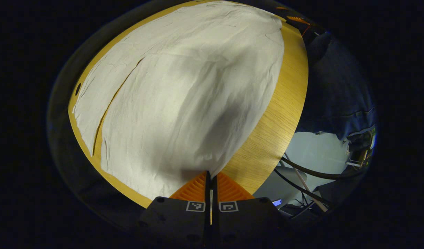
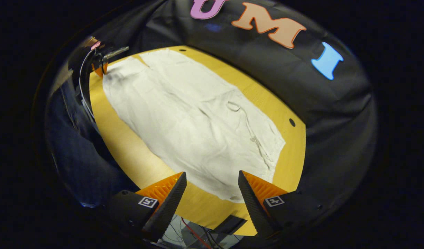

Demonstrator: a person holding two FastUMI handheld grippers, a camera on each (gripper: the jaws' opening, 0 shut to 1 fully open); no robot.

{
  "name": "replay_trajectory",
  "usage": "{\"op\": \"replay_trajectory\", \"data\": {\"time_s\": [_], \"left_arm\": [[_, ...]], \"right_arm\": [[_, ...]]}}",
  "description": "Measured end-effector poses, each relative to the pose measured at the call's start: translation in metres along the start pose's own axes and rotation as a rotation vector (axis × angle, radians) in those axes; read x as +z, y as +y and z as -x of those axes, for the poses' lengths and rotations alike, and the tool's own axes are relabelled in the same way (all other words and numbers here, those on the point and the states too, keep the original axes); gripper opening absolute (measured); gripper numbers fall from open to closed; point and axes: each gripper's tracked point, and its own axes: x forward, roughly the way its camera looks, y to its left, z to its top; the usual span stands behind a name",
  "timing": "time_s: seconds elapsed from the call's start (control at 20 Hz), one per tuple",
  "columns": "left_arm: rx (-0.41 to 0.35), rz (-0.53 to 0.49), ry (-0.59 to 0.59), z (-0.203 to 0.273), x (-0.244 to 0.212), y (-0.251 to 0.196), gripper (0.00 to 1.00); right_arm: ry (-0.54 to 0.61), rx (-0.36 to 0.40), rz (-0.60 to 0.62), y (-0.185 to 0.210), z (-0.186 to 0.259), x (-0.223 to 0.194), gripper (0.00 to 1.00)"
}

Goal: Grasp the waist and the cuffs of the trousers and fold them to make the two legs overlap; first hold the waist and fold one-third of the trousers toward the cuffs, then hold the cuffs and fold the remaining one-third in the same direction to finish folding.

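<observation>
White trousers (image 1: 184, 103) lie flat on the wooden table (image 1: 277, 121), the two legs side by side with a narrow gap between them. My left gripper (image 1: 211, 174) is shut on the near corner of a cuff at the table's edge. In the right gripper view the trousers (image 2: 198, 128) stretch away from me, the waist with its drawstring nearest. My right gripper (image 2: 212, 173) hangs open just above the waist edge, nothing between its fingers. At the cuff end, far off, the left gripper (image 2: 100, 69) pinches the fabric.
The table (image 2: 129, 145) has small round holes (image 2: 291, 122) near its rim. A person in dark blue clothing (image 1: 336, 86) stands beside the table. Cables and a pale floor (image 1: 312, 155) lie beyond the table's edge. The black cloth wall (image 2: 336, 114) rises behind the table.
</observation>
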Motion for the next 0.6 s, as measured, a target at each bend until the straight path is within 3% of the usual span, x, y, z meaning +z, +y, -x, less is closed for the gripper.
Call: {"op": "replay_trajectory", "data": {"time_s": [0.35,0.5,0.6], "left_arm": [[-0.012,0.036,0.013,0.0,0.0,0.0,0.0],[-0.016,0.047,0.02,0.001,0.0,0.0,0.0],[-0.013,0.052,0.019,0.001,0.0,0.0,0.0]], "right_arm": [[0.195,0.181,0.08,0.018,-0.041,-0.047,0.98],[0.242,0.234,0.1,0.017,-0.053,-0.048,0.86],[0.271,0.263,0.095,0.016,-0.06,-0.049,0.83]]}}
